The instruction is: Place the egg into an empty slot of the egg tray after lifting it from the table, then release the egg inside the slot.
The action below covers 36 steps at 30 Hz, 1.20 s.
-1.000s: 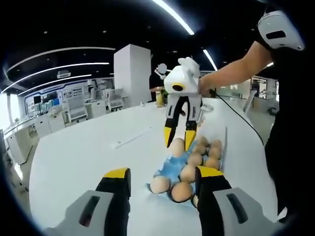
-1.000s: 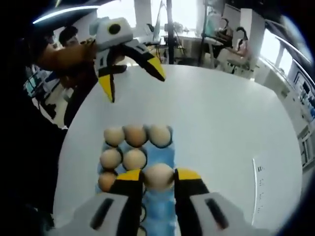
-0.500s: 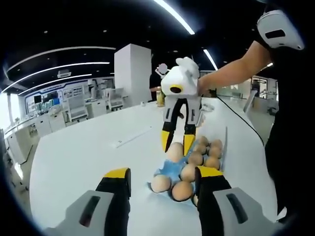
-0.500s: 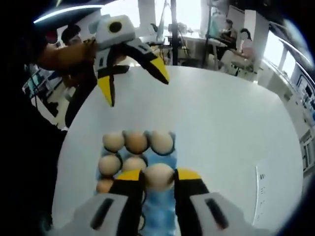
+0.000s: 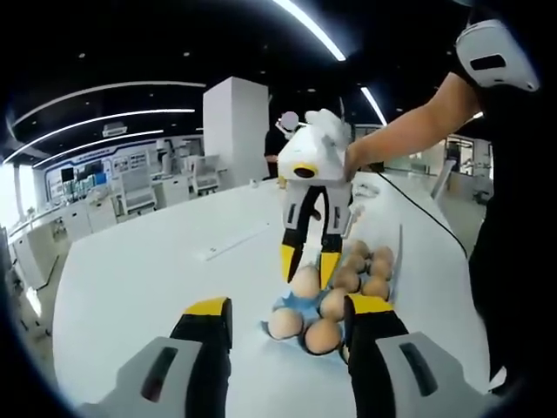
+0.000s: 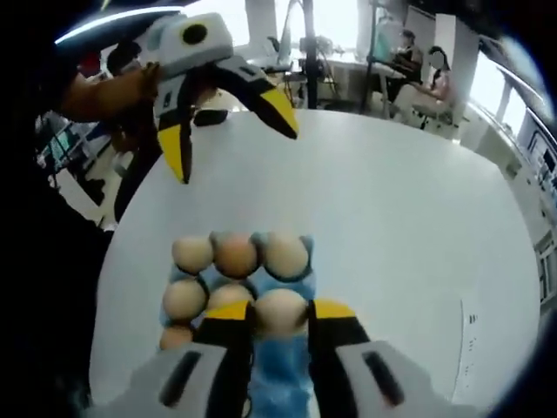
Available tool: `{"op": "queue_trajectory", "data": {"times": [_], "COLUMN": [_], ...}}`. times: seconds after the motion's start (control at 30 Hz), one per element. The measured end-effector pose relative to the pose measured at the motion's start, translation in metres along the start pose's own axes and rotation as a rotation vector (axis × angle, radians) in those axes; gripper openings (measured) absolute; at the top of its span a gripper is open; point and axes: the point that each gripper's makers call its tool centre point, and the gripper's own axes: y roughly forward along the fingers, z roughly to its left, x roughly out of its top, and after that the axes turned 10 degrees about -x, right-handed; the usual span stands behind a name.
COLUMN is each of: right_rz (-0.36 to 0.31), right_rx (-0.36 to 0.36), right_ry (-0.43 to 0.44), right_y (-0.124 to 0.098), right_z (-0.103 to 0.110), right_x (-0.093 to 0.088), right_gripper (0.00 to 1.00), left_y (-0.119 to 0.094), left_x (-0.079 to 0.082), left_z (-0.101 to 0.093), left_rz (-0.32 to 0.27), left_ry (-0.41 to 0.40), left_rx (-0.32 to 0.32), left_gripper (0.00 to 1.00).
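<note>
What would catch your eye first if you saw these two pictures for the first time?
First, the egg pinched between the yellow tips of the right hand-held gripper, just above the blue egg tray. Next, the brown eggs filling the tray's far rows on the white table. Beyond them, the left hand-held gripper hangs with its jaws wide apart.

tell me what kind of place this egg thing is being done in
Probably an open-plan office or lab: long ceiling light strips, rows of desks and chairs behind, and a big white table holding the blue egg tray.
</note>
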Motion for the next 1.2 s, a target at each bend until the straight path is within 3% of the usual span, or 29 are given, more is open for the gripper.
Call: {"op": "queue_trajectory", "data": {"times": [0.6,0.97,1.2], "right_rz": [0.027,-0.002,-0.057], "right_rx": [0.024,0.030,0.012], "right_ry": [0.030,0.043,0.042], "right_y": [0.014,0.014,0.011], "right_z": [-0.002,-0.001,-0.002], "right_x": [-0.008,-0.007,-0.007], "right_gripper": [0.24,0.26,0.30], "left_y": [0.000,0.001,0.002], "left_x": [0.001,0.001,0.002], "left_z": [0.000,0.000,-0.002], "left_rz": [-0.003,0.009,0.007], "left_ry": [0.001,0.009,0.007], "left_rx": [-0.001,-0.005,-0.010], "left_gripper": [0.51,0.49,0.49]}}
